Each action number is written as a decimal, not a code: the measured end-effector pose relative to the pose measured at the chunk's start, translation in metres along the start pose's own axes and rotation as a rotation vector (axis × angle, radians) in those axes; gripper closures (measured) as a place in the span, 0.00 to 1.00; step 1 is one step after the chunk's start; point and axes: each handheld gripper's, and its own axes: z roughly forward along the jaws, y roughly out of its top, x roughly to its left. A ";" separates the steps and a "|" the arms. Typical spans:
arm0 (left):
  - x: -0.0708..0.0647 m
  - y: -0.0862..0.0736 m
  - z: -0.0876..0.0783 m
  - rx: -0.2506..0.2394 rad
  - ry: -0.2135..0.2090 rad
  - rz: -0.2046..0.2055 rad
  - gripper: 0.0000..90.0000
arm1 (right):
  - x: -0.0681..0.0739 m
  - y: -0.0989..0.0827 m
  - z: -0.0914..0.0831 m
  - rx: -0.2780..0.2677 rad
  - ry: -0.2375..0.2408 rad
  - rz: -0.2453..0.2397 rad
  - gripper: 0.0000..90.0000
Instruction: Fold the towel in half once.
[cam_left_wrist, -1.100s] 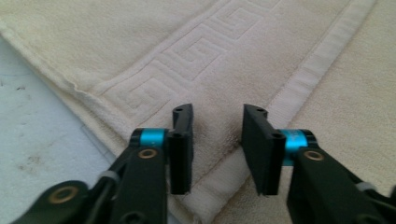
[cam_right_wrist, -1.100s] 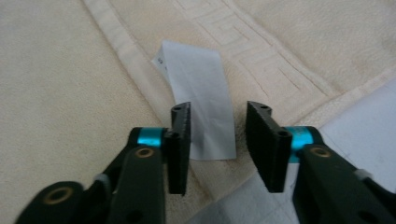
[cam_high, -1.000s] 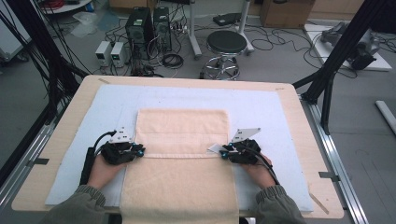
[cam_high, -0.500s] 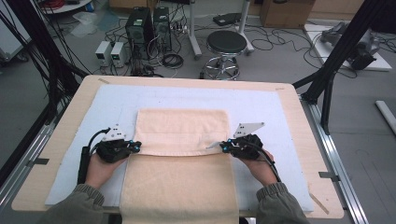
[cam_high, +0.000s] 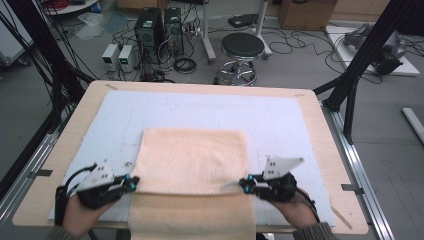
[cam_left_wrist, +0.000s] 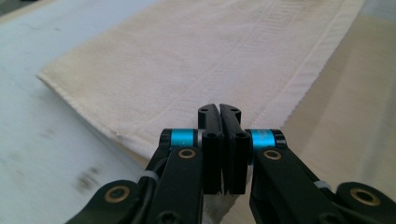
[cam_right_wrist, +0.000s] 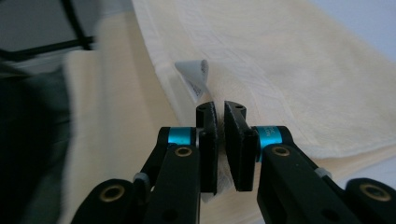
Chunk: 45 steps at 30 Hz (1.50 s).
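Note:
A cream towel (cam_high: 195, 160) lies on the white mat, and its lower layer hangs over the table's near edge. My left gripper (cam_high: 134, 181) is shut on the left corner of the upper layer's near edge. The left gripper view has its jaws (cam_left_wrist: 219, 109) pressed together, with cloth (cam_left_wrist: 210, 56) pinched low between them. My right gripper (cam_high: 242, 184) pinches the right corner. Its jaws (cam_right_wrist: 219, 107) have just been opening slightly, and towel fabric (cam_right_wrist: 289, 70) is still caught between the pads. A white care label (cam_right_wrist: 194, 74) sticks up just beyond them.
The white mat (cam_high: 300, 125) covers most of the wooden table (cam_high: 70, 135). Beyond the far edge stand a round stool (cam_high: 242, 47) and computer boxes (cam_high: 157, 30) among cables. A black frame post (cam_high: 350, 85) slants at the right.
Both grippers have come toward the person with the upper layer's edge. The towel's far edge has slid a little nearer.

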 end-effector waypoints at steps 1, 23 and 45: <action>-0.007 -0.005 -0.005 0.003 -0.012 0.008 0.95 | 0.009 -0.005 -0.003 -0.006 0.034 0.001 0.85; 0.073 0.014 0.056 -0.004 0.147 -0.090 0.47 | -0.085 0.008 0.040 0.018 -0.163 0.106 0.50; 0.159 0.025 0.134 0.072 0.250 -0.279 0.46 | -0.167 0.007 0.089 0.175 -0.249 0.205 0.35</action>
